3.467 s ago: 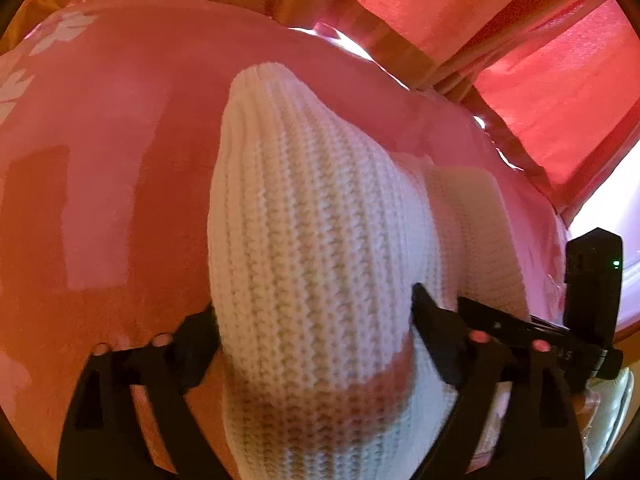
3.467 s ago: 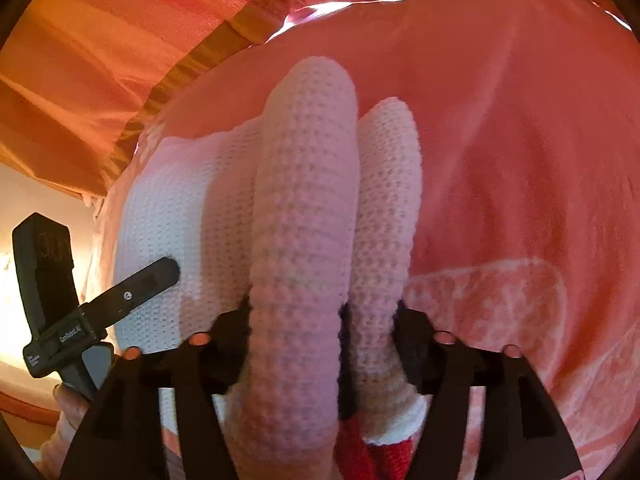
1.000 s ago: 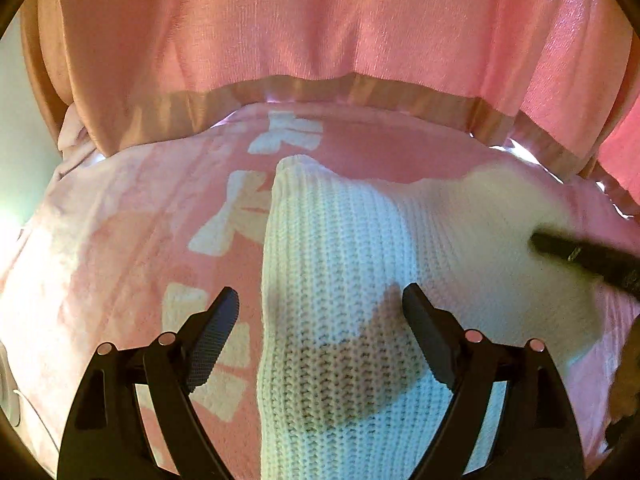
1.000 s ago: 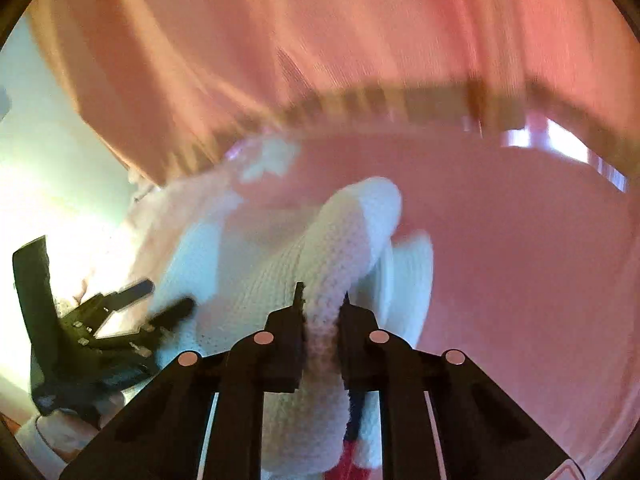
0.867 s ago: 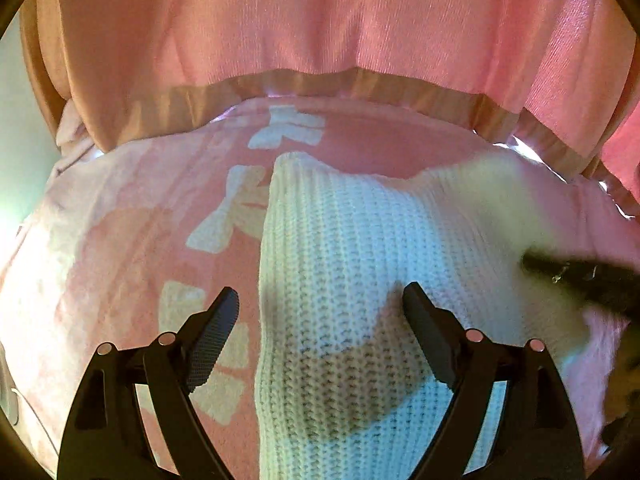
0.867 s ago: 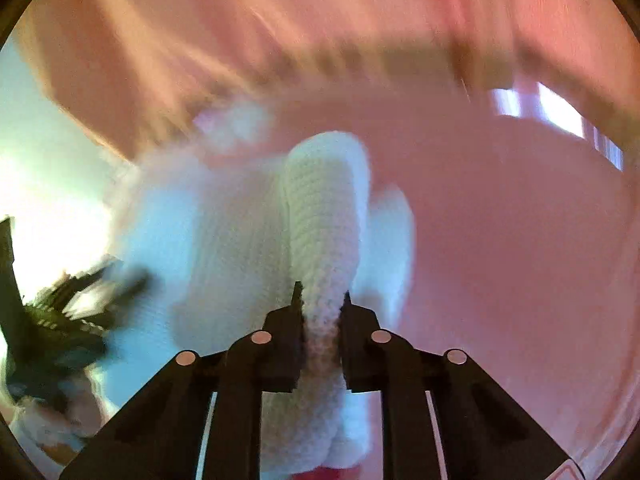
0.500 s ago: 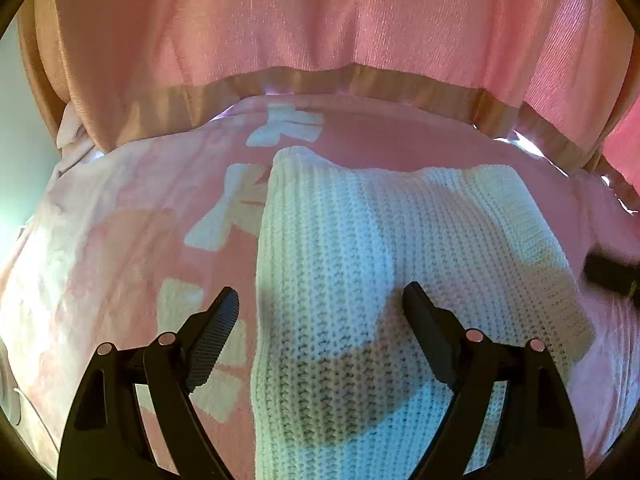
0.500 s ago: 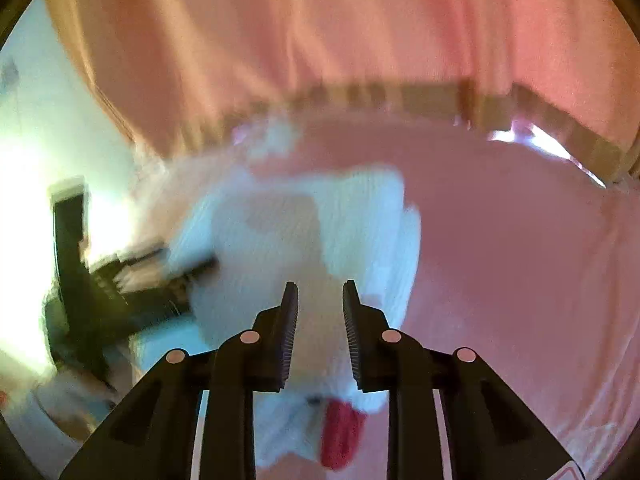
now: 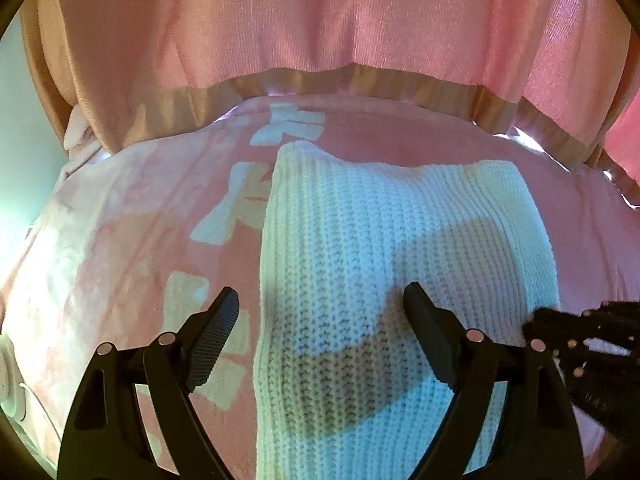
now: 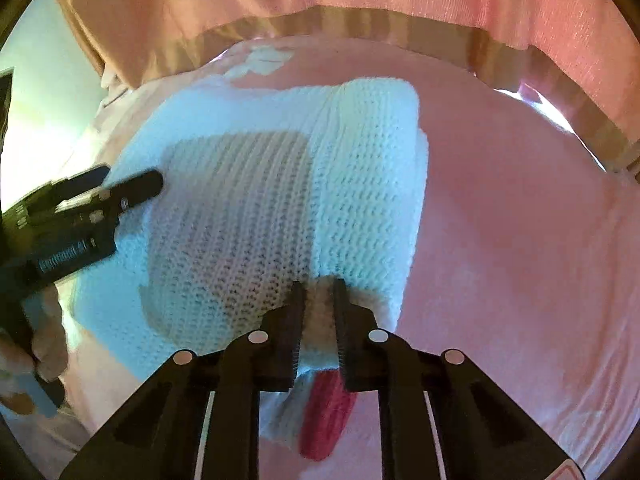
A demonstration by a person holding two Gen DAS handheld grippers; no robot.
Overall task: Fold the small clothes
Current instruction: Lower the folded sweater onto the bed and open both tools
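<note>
My white chunky-knit folded garment lies on a pink blanket with pale bow prints; pink curtains behind; left claw spread wide, right claw slightly parted, both released

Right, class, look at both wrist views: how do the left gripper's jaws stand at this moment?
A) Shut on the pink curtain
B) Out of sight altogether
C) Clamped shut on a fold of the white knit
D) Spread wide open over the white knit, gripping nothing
D: the left gripper has its jaws spread wide apart, with the white knit garment lying flat on the pink blanket between them, ungripped.
</note>
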